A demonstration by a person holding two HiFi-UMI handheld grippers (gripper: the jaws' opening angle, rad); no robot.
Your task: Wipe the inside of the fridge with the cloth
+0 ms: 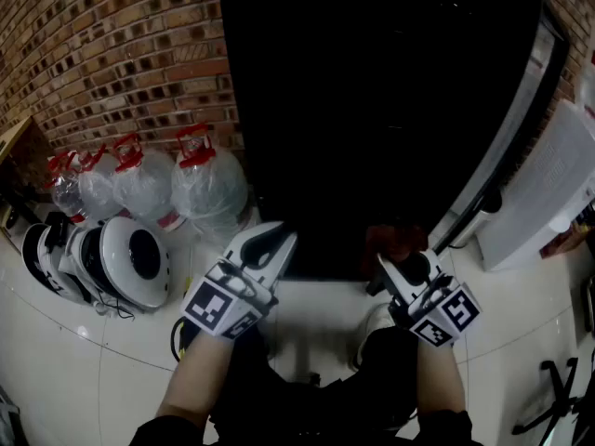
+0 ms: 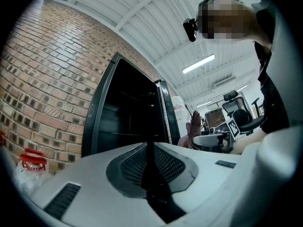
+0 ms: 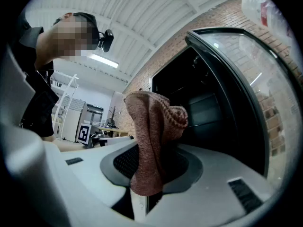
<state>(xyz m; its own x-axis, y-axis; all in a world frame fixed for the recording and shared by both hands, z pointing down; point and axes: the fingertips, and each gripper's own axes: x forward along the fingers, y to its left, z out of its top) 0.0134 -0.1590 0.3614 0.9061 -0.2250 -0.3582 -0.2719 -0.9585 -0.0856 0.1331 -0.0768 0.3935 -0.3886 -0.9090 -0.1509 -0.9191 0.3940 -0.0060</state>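
Observation:
The black fridge (image 1: 372, 110) stands open before me, its dark inside (image 2: 128, 117) and shelves (image 3: 208, 108) showing in both gripper views. My right gripper (image 1: 395, 268) is shut on a reddish-brown knitted cloth (image 3: 151, 136), which sticks up from between the pads; the same cloth (image 1: 395, 242) hangs just in front of the fridge's lower edge. My left gripper (image 1: 276, 240) is shut with nothing in it, held level with the right one, short of the opening. From the left gripper view the cloth (image 2: 195, 129) shows beyond the fridge door.
The fridge door (image 1: 521, 110) swings out on the right, beside a white appliance (image 1: 548, 193). Several water jugs (image 1: 209, 179) and white helmets (image 1: 130, 258) stand on the pale tiled floor at left, against a brick wall (image 1: 112, 45). A chair base (image 1: 558, 398) is at lower right.

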